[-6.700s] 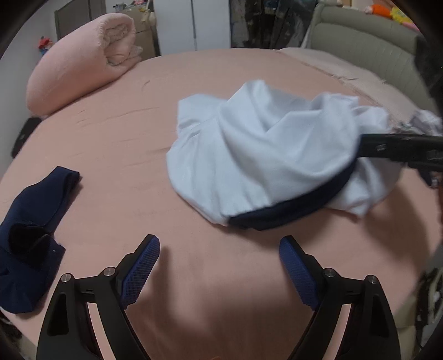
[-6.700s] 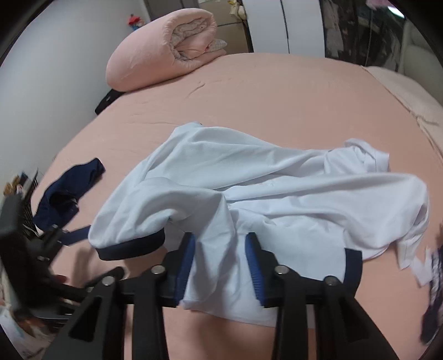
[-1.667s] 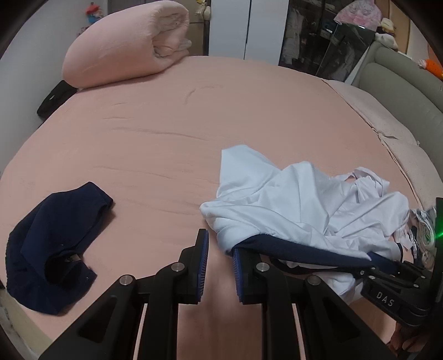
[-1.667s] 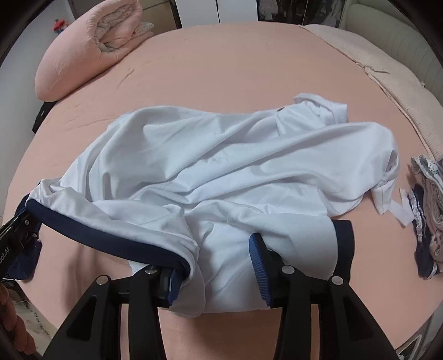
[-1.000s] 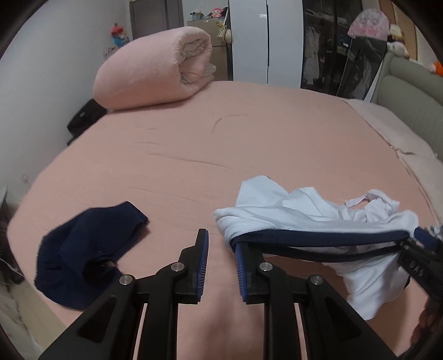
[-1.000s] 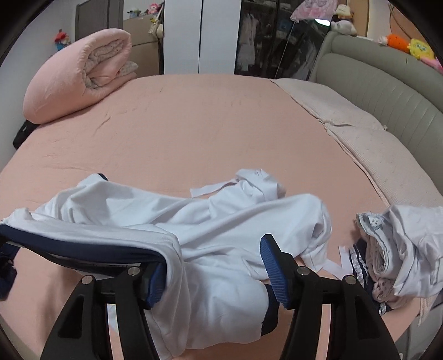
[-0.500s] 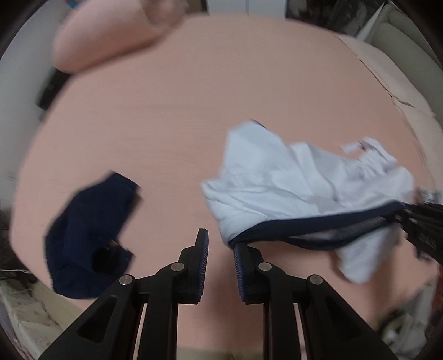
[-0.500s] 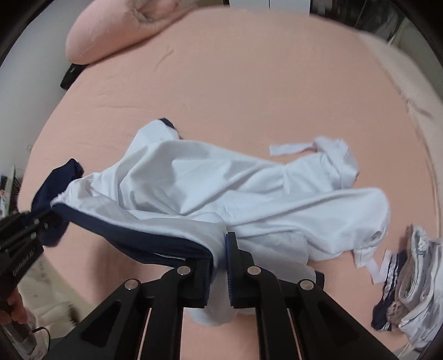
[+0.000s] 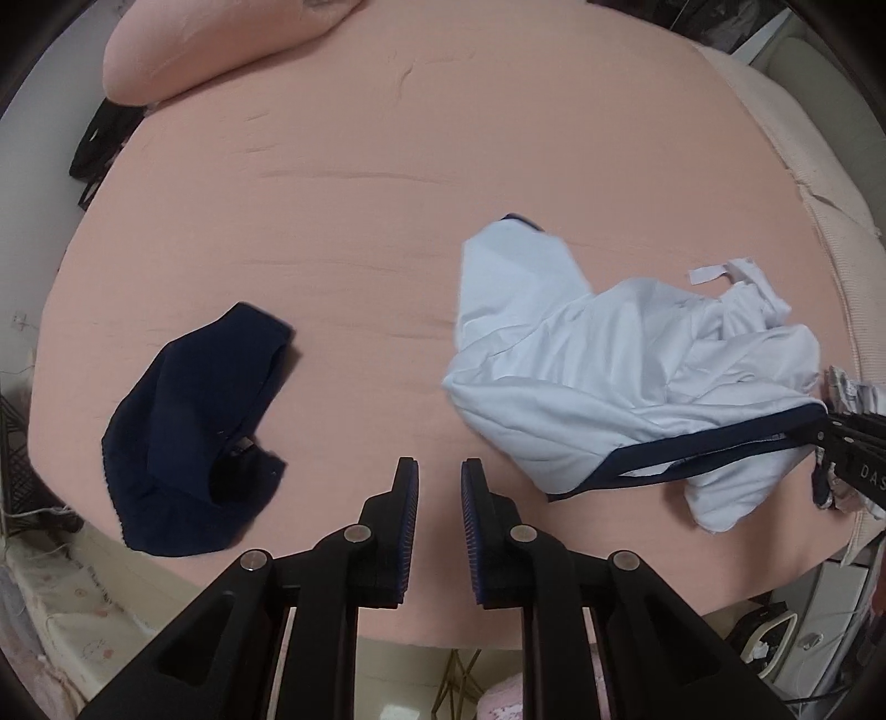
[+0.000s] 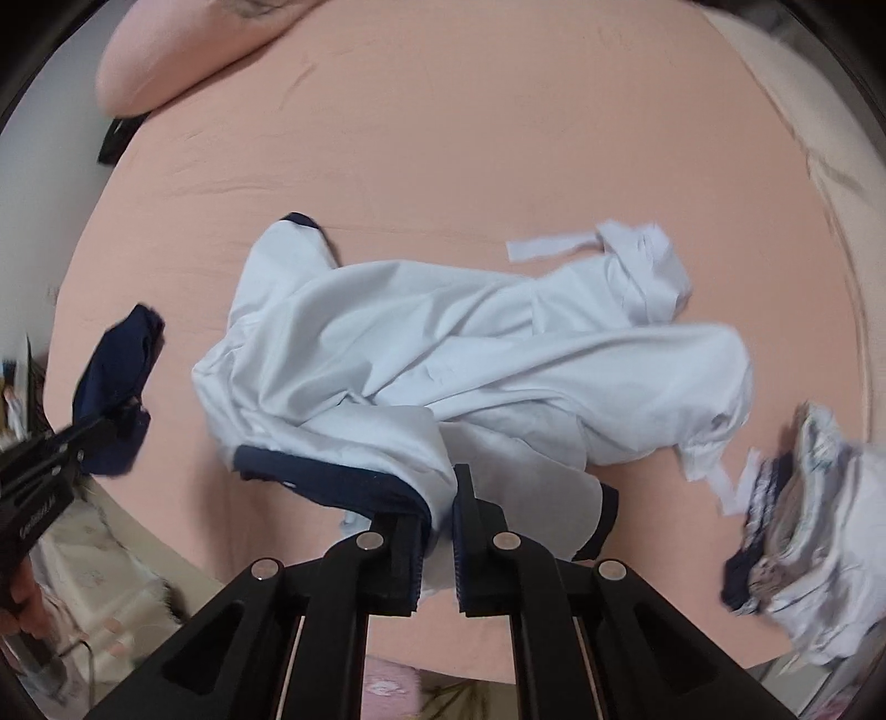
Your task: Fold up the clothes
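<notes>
White shirt [image 10: 498, 354] with navy trim, crumpled in loose folds on the pink bed [image 9: 387, 138], lying toward the bed's near right part. Its navy-banded hem [image 10: 332, 482] is pinched at one end by the right gripper [image 10: 440, 498], whose jaws are closed tight on the cloth; from there the hem runs slack across to the shirt's left side. The left gripper [image 9: 437, 498] hangs over the near edge of the bed with its jaws drawn narrow, a small gap between the blue pads [image 9: 408, 526], holding nothing; the shirt's hem corner lies just beside it to the right, apart from it. A dark navy garment [image 9: 194, 432] lies bunched near the bed's near left edge, well apart from the shirt. A rolled pink quilt [image 9: 221, 44] sits at the far left corner. A small pile of patterned, folded clothing [image 10: 803, 526] rests at the right edge of the bed, just beside the shirt's sleeve. A white strip of fabric [image 10: 548, 246] trails from the shirt's far end, flat on the sheet.
</notes>
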Demonstrator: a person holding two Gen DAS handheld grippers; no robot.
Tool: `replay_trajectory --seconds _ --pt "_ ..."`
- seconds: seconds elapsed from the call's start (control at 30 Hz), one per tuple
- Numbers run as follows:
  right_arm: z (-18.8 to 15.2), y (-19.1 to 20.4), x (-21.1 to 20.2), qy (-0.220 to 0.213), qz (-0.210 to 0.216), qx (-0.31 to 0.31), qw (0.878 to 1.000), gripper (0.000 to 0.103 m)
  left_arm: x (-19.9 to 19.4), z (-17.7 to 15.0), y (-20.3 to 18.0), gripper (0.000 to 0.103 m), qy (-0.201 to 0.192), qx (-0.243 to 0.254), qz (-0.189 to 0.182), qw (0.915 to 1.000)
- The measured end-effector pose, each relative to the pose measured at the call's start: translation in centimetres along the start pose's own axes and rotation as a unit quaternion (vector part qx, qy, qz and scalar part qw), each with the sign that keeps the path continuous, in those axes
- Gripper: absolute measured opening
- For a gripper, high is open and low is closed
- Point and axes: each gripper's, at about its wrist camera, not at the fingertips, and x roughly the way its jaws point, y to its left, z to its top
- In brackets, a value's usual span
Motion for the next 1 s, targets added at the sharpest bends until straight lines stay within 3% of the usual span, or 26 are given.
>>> replay_trajectory --seconds 0.17,0.2,0.23,0.3,0.4,0.5,0.63,0.83,1.0 --pt "0.0 1.8 -1.8 -0.019 -0.009 -0.027 0.999 0.006 -0.3 -0.9 -1.3 0.019 -0.026 0.003 -0.035 0.9990" --pt "0.0 2.2 -2.1 -0.023 -0.011 -0.032 0.999 0.006 -0.3 -0.9 -1.7 0.032 -0.032 0.010 -0.035 0.9988" --pt "0.0 2.5 -2.5 -0.027 -0.014 -0.037 0.999 0.006 -0.3 -1.0 -2.1 0.062 -0.037 0.018 -0.036 0.9985" --pt "0.2 3.0 -3.2 -0.034 -0.020 -0.044 0.998 0.006 0.1 -1.4 -3.0 0.095 -0.052 0.029 -0.045 0.9972" --pt "0.4 3.5 -4.0 -0.044 -0.029 -0.054 0.997 0.006 1.1 -2.0 -4.1 0.095 -0.065 0.044 -0.046 0.9958" --pt "0.6 3.6 -4.5 -0.050 -0.035 -0.058 0.996 0.006 2.8 -2.3 -5.3 0.095 -0.075 0.059 -0.017 0.9953" --pt "0.7 3.3 -4.9 -0.052 -0.026 -0.056 0.997 0.006 4.9 -2.7 -6.3 0.095 -0.118 0.066 0.035 0.9902" --pt "0.6 2.6 -4.6 -0.052 -0.040 -0.064 0.996 0.006 6.9 -2.3 -5.5 0.095 -0.146 0.017 0.017 0.9889" --pt "0.9 1.6 -4.2 -0.042 -0.036 -0.060 0.997 0.006 8.5 -1.2 -4.7 0.094 -0.130 -0.012 0.018 0.9912"
